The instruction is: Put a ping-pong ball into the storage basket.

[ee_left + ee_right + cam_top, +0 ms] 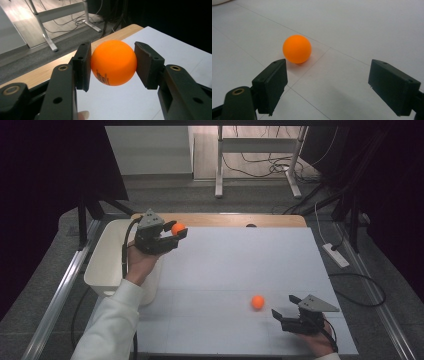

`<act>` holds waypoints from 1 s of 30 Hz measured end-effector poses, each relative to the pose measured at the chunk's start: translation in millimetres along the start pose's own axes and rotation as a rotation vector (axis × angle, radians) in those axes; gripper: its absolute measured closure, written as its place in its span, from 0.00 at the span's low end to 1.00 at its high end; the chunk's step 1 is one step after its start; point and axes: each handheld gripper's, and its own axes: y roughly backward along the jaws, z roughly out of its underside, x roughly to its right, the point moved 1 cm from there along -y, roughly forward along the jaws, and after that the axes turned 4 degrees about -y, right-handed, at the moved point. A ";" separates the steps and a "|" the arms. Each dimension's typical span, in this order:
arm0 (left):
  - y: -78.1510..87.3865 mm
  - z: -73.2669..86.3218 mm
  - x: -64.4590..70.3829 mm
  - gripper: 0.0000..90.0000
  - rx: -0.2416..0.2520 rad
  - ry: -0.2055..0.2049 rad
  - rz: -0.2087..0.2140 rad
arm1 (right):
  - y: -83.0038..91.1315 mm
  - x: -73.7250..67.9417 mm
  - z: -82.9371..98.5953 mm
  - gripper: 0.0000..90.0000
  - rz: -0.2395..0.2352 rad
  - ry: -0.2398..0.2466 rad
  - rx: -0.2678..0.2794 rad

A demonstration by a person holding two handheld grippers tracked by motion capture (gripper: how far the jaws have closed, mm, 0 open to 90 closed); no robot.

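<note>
My left gripper [178, 231] is lifted near the back left of the white mat [240, 265], just right of the white bin [106, 262]. It is shut on an orange ball [178, 228]. In the left gripper view the ball [113, 62] is pinched between both pads, with my gripper [112, 65] above the mat's far edge. A second orange ball [257, 302] rests on the mat at the front right. My right gripper [283, 306] lies open just right of it. In the right gripper view that ball [297, 48] sits ahead of my open gripper [329, 75], close to the left pad [272, 80].
A wooden table edge [225, 220] runs along the back of the mat. Beyond it on the floor are a white desk frame [257, 145] and loose cables [272, 167]. A power strip [336, 255] lies to the right of the table.
</note>
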 end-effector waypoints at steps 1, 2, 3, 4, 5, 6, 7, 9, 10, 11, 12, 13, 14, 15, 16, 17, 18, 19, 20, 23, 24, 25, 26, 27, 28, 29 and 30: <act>0.5 0.5 -1.9 0.56 0.001 0.007 -0.009 | 0.0 -0.3 0.0 0.18 -0.001 0.002 -0.001; 1.0 0.8 -3.6 0.56 0.004 0.010 -0.015 | -0.1 -0.4 0.0 0.18 -0.003 0.002 0.001; 1.2 1.0 -4.5 0.56 0.005 0.010 -0.018 | 0.0 -0.4 -0.1 0.18 -0.003 0.001 0.001; 1.3 1.3 -6.0 0.56 0.004 0.009 -0.024 | -0.1 -0.3 -0.1 0.17 -0.002 0.001 0.001; 1.0 1.6 -7.1 0.56 0.003 0.010 -0.029 | -0.2 -0.1 -0.1 0.17 -0.002 0.001 0.000; 0.9 2.0 -8.6 0.56 -0.001 0.008 -0.034 | -0.3 0.0 0.0 0.17 -0.001 0.001 0.000; 0.8 2.4 -10.4 0.56 -0.003 0.012 -0.038 | 0.0 0.1 -0.1 0.18 0.001 0.001 -0.002; 0.9 2.8 -12.3 0.56 -0.001 0.018 -0.043 | 0.0 0.1 -0.1 0.18 0.001 0.000 -0.002; 1.0 3.1 -13.4 0.56 0.000 0.023 -0.046 | -0.2 0.0 0.0 0.18 0.000 -0.001 -0.001; 1.2 3.5 -15.0 0.56 0.001 0.029 -0.049 | -0.3 0.0 0.0 0.17 0.000 -0.001 0.000; 1.5 3.9 -16.2 0.56 -0.001 0.031 -0.051 | -0.3 -0.2 0.0 0.18 -0.001 0.000 -0.001; 1.6 4.2 -16.9 0.56 -0.002 0.032 -0.054 | -0.2 -0.4 0.0 0.18 0.000 0.000 -0.001; 1.7 4.8 -18.1 0.56 -0.006 0.032 -0.058 | -0.1 -0.5 0.0 0.17 -0.001 0.001 0.000; 2.0 5.3 -19.5 0.56 -0.006 0.034 -0.066 | 0.2 -0.3 0.2 0.17 -0.001 0.001 0.000; 2.2 5.6 -20.2 0.56 -0.005 0.036 -0.068 | 0.3 0.1 0.2 0.17 0.001 0.001 0.000; 2.5 5.8 -21.4 0.56 -0.003 0.040 -0.071 | 0.3 0.3 0.2 0.17 0.000 -0.001 0.000; 2.5 5.8 -21.4 0.56 -0.003 0.040 -0.071 | 0.3 0.3 0.2 0.17 0.000 -0.001 0.000; 2.7 6.0 -22.8 0.56 -0.005 0.043 -0.075 | 0.3 0.5 0.2 0.17 -0.002 -0.003 0.003; 2.9 6.1 -23.6 0.56 -0.006 0.044 -0.078 | 0.6 0.6 0.0 0.17 -0.001 -0.001 0.001; 3.7 6.8 -26.2 0.56 -0.006 0.051 -0.084 | 0.4 0.4 0.1 0.18 0.001 0.000 -0.002; 4.0 7.2 -27.5 0.56 -0.006 0.054 -0.087 | 0.2 0.3 0.2 0.18 -0.001 0.000 0.000; 4.1 7.5 -28.4 0.56 -0.007 0.055 -0.090 | 0.3 0.3 0.1 0.18 -0.001 0.000 0.001; 4.3 7.9 -29.5 0.56 -0.009 0.057 -0.094 | 0.3 0.3 0.1 0.18 -0.003 -0.001 0.003; 4.6 8.4 -31.1 0.56 -0.011 0.058 -0.097 | 0.4 0.3 0.0 0.18 -0.001 -0.001 0.002; 4.9 8.9 -32.7 0.56 -0.012 0.062 -0.101 | 0.4 0.2 -0.1 0.18 -0.001 0.000 0.002; 5.3 9.6 -34.9 0.56 -0.014 0.066 -0.107 | 0.2 0.1 -0.1 0.17 -0.001 0.000 0.002; 5.6 10.2 -36.5 0.56 -0.016 0.069 -0.111 | 0.0 -0.1 0.0 0.17 0.000 0.001 0.001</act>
